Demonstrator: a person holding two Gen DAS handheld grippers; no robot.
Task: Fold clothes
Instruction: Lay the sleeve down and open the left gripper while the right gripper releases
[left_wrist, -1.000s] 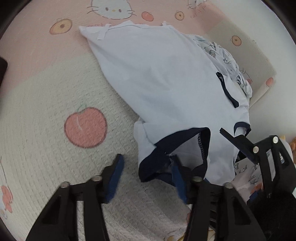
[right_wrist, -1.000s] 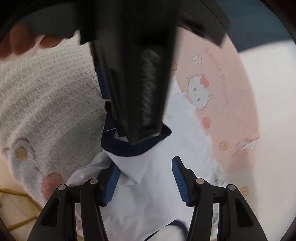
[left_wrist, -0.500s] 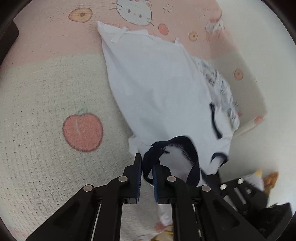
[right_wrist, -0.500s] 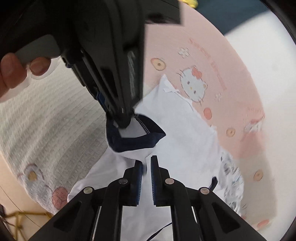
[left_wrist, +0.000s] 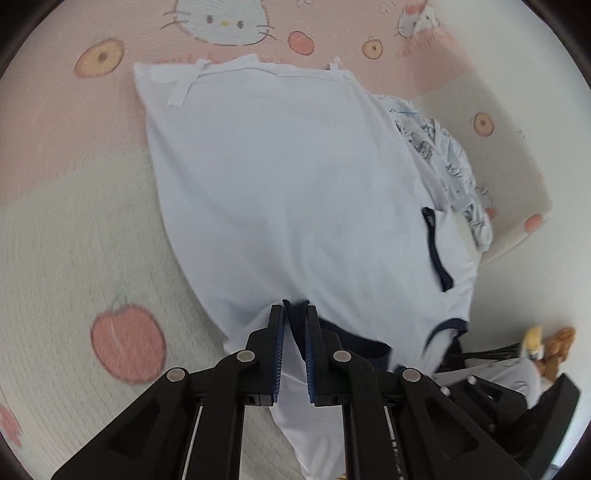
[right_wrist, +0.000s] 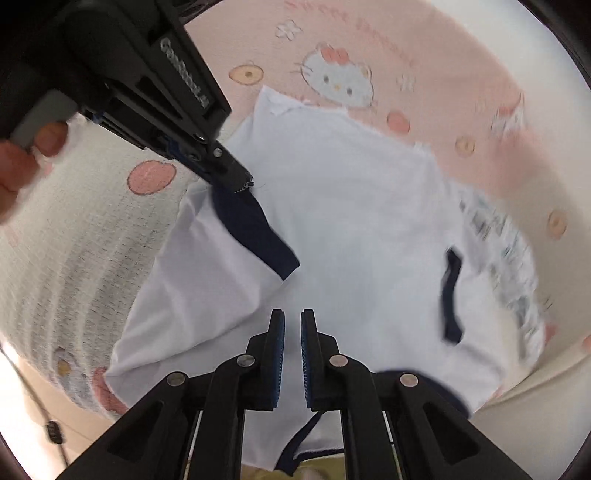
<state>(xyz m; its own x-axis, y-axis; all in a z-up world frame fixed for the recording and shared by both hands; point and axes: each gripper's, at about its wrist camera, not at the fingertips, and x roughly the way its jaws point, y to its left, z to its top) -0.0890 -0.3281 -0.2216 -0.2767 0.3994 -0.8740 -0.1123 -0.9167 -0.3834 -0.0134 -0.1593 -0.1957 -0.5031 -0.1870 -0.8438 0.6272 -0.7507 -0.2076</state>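
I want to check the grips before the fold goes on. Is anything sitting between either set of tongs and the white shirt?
Nothing visible. The left tongs are shut directly on the shirt's navy collar. The right tongs are closed with the shirt's cloth running between the fingers. A printed garment lies off to the side.

The left gripper (left_wrist: 294, 317) has its jaws pressed together on navy trim of a pale shirt (left_wrist: 295, 192). A hand (right_wrist: 22, 162) grips its handle. The right gripper (right_wrist: 292, 325) has jaws nearly closed, with white fabric between them.
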